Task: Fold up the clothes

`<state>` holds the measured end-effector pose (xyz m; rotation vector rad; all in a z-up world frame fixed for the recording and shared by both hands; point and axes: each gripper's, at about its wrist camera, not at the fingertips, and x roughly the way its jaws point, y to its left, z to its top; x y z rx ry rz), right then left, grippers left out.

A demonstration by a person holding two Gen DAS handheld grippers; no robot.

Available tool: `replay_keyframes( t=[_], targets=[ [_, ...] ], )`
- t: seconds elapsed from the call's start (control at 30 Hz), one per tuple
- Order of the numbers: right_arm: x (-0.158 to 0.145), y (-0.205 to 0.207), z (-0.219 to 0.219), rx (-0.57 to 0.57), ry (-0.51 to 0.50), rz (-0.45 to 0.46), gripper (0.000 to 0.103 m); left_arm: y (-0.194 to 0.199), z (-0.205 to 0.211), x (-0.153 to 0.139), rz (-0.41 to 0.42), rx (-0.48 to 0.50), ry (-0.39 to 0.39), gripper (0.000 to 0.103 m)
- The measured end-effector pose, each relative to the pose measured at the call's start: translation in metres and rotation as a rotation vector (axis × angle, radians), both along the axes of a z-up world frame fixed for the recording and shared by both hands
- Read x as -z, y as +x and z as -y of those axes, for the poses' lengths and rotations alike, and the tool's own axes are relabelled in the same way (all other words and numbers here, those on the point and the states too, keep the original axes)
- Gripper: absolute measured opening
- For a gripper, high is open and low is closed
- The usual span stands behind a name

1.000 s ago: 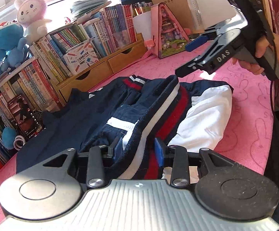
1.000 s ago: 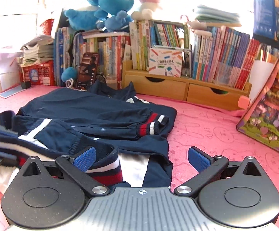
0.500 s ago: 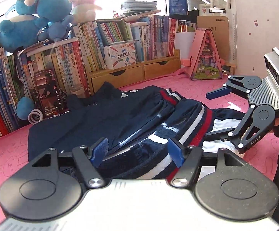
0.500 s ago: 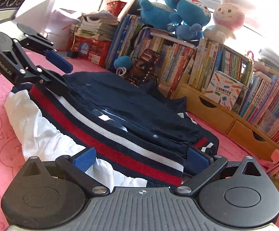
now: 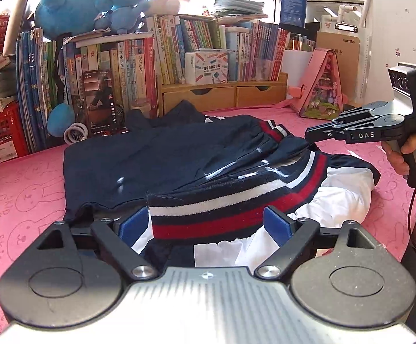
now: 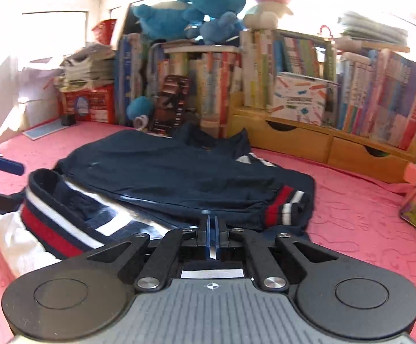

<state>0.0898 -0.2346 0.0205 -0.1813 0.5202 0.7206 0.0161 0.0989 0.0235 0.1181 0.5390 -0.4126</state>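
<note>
Jacket half folded on the pink mat

Left gripper [image 5: 205, 223] spread around the jacket [image 5: 179, 157] hem; right gripper [image 6: 212, 233] pressed together, anything pinched is hidden.

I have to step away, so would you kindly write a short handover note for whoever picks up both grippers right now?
Left hand-held gripper: open, fingers either side of the striped hem, not clamped.
Right hand-held gripper: jaws shut at the jacket's near right edge; whether cloth is pinched between the pads cannot be seen.
Navy jacket: lies on the pink mat before the bookshelf. One sleeve lies across the body, its striped cuff on top.
Done: sleeve folded in; hem raised, white lining showing.
Left: probably fold the hem end over toward the collar, then flatten.
</note>
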Motion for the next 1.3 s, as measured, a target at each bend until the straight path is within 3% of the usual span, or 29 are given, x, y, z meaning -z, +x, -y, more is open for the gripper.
replay_keyframes(
  t=[0.03,0.1,0.2,0.3,0.37,0.43,0.57,0.7,0.77,0.8,1.03,1.13,1.3],
  targets=[
    [-0.003,-0.006,-0.01,-0.103,-0.013,0.006,0.049,0.001,0.002,0.002,0.0,0.0,0.012,0.089],
    [-0.004,-0.021,-0.031,-0.233,-0.073,0.085,0.079,0.002,0.004,0.006,-0.012,0.0,0.02,0.089],
    [0.001,-0.027,-0.069,-0.404,-0.219,0.158,0.079,0.0,0.002,0.009,-0.026,-0.002,0.012,0.089],
    [0.013,-0.013,-0.1,-0.481,-0.319,0.074,0.079,-0.004,-0.001,0.011,-0.034,0.003,0.011,0.089],
    [0.021,0.003,-0.109,-0.485,-0.345,-0.039,0.078,-0.007,-0.002,0.014,-0.034,0.004,0.029,0.089],
    [0.025,0.01,-0.113,-0.496,-0.358,-0.147,0.062,-0.01,-0.003,0.018,-0.028,0.0,0.052,0.089],
    [0.02,-0.009,-0.108,-0.537,-0.412,-0.083,0.052,-0.008,-0.009,0.027,-0.045,-0.009,0.044,0.091],
    [0.03,-0.02,-0.109,-0.445,-0.421,-0.1,0.025,-0.003,-0.016,0.029,-0.052,-0.03,0.014,0.091],
    [0.034,-0.03,-0.112,-0.404,-0.429,-0.052,0.021,-0.002,-0.019,0.026,-0.05,-0.043,-0.004,0.091],
    [0.033,-0.033,-0.114,-0.371,-0.432,-0.03,0.013,-0.003,-0.02,0.024,-0.047,-0.045,-0.016,0.091],
    [0.003,-0.021,-0.109,-0.138,-0.319,0.108,0.01,-0.013,-0.007,0.002,0.022,0.02,-0.075,0.095],
    [0.0,-0.001,-0.11,-0.082,-0.28,0.108,0.01,-0.016,0.009,-0.002,0.066,0.064,-0.056,0.101],
    [0.035,0.024,-0.125,-0.057,-0.276,0.032,0.01,-0.005,0.031,0.007,0.07,0.059,0.007,0.1]
  ],
)
